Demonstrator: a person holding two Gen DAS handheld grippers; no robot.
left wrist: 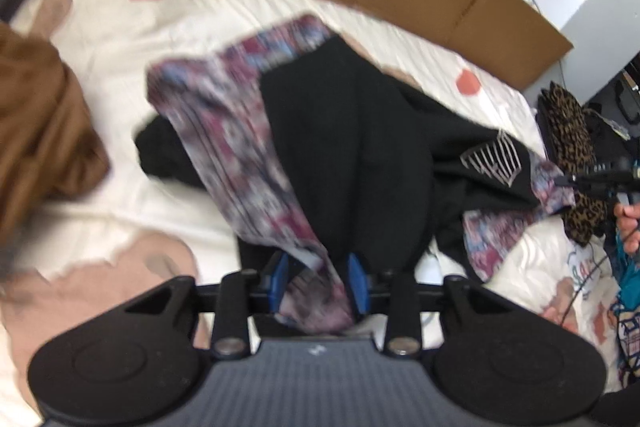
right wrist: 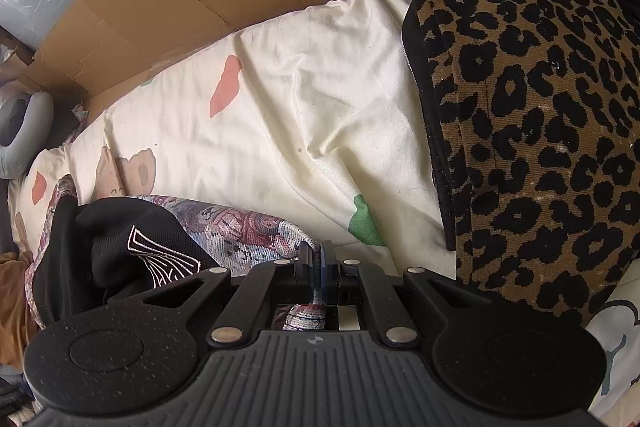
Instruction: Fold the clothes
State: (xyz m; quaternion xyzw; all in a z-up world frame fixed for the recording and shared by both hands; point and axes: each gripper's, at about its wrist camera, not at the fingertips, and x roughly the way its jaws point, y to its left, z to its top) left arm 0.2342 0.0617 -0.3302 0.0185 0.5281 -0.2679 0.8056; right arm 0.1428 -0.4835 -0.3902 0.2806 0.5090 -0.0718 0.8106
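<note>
Left wrist view: left tongs point(left wrist: 318, 281) are clamped on an edge of the patterned garment point(left wrist: 224, 123), which runs fwd and away from them in a long band over the bed point(left wrist: 120, 39), w/ a black garment point(left wrist: 344, 131) draped on top; its far right end reaches toward the right tongs point(left wrist: 576, 183) beside the leopard-print garment point(left wrist: 568, 123), so the long axis lies roughly betw. the two tools, left one nearer the bulk. Right wrist view: right tongs point(right wrist: 318, 259) are pinched together on a corner of the patterned garment point(right wrist: 248, 227), black garment point(right wrist: 120, 243) bunched to the left, leopard-print garment point(right wrist: 532, 99) just right; both tools sit low over the bed point(right wrist: 280, 99), cloth slack betw. them, so I judge any fold turns on drawing that span taut.
</note>
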